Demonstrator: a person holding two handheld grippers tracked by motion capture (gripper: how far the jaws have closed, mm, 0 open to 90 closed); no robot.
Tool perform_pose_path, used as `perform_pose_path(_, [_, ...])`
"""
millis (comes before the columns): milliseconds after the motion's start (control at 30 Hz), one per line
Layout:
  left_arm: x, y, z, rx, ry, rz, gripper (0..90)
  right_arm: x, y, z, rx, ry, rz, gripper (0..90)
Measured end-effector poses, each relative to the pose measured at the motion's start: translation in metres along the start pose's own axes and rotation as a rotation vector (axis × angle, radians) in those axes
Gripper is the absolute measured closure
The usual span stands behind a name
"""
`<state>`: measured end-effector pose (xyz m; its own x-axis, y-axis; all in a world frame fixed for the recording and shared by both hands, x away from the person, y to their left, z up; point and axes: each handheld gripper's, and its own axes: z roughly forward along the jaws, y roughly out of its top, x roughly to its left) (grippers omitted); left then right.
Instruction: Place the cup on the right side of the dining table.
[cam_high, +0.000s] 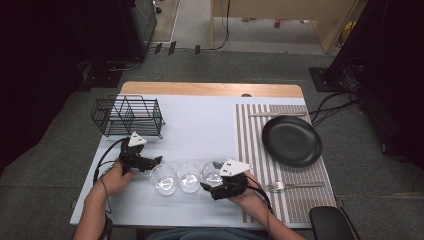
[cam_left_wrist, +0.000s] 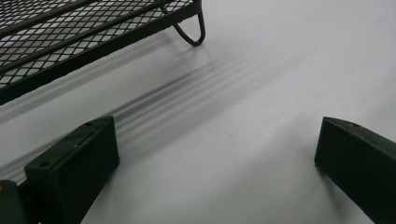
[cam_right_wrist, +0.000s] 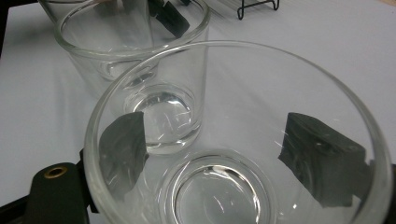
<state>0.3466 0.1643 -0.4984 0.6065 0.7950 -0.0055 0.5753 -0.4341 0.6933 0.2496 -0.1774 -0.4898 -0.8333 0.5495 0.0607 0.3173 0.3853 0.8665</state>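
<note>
Three clear glasses stand in a row near the table's front edge: left glass (cam_high: 163, 178), middle glass (cam_high: 189, 176), right glass (cam_high: 212, 170). My right gripper (cam_high: 210, 178) is shut on the right glass (cam_right_wrist: 233, 186). Its two black jaws show through the glass wall on either side, and my right gripper (cam_right_wrist: 212, 121) looks into the glass from above. The middle glass (cam_right_wrist: 140, 46) stands just behind. Left of the row, my left gripper (cam_high: 159, 160) is low over the white table top. My left gripper (cam_left_wrist: 215, 126) is open, with nothing between its jaws.
A black wire rack (cam_high: 127, 116) stands at the back left; its foot and mesh (cam_left_wrist: 70, 32) are close ahead of the left gripper. On the striped placemat (cam_high: 255, 150) at the right lie a black plate (cam_high: 291, 141), a fork (cam_high: 295, 186) and a knife (cam_high: 277, 114).
</note>
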Motion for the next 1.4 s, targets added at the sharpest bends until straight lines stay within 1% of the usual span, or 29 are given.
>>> perform_pose_path(267, [0.000,0.000,0.000,0.000,0.000,0.000,0.0,0.000,0.001,-0.001,0.003,-0.001,-0.003,19.7])
perform_pose_path(400, [0.000,0.000,0.000,0.000,0.000,0.000,0.0,-0.001,0.002,-0.002,-0.001,-0.004,0.003,19.7])
perform_pose_path(533, [0.000,0.000,0.000,0.000,0.000,0.000,0.0,-0.002,0.002,-0.002,0.007,-0.002,0.004,19.7])
perform_pose_path(633, [0.000,0.000,0.000,0.000,0.000,-0.001,0.0,-0.004,0.003,-0.002,0.010,0.003,0.018,19.7])
perform_pose_path(900, [0.000,0.000,0.000,0.000,0.000,0.000,0.0,-0.007,0.005,-0.003,0.010,-0.002,0.020,19.7])
perform_pose_path(1167, [0.000,0.000,0.000,0.000,0.000,0.000,0.0,-0.010,0.008,-0.004,0.014,-0.003,0.052,19.7])
perform_pose_path(1400, [0.000,0.000,0.000,0.000,0.000,0.000,0.0,-0.012,0.008,-0.004,0.016,-0.012,0.051,19.7])
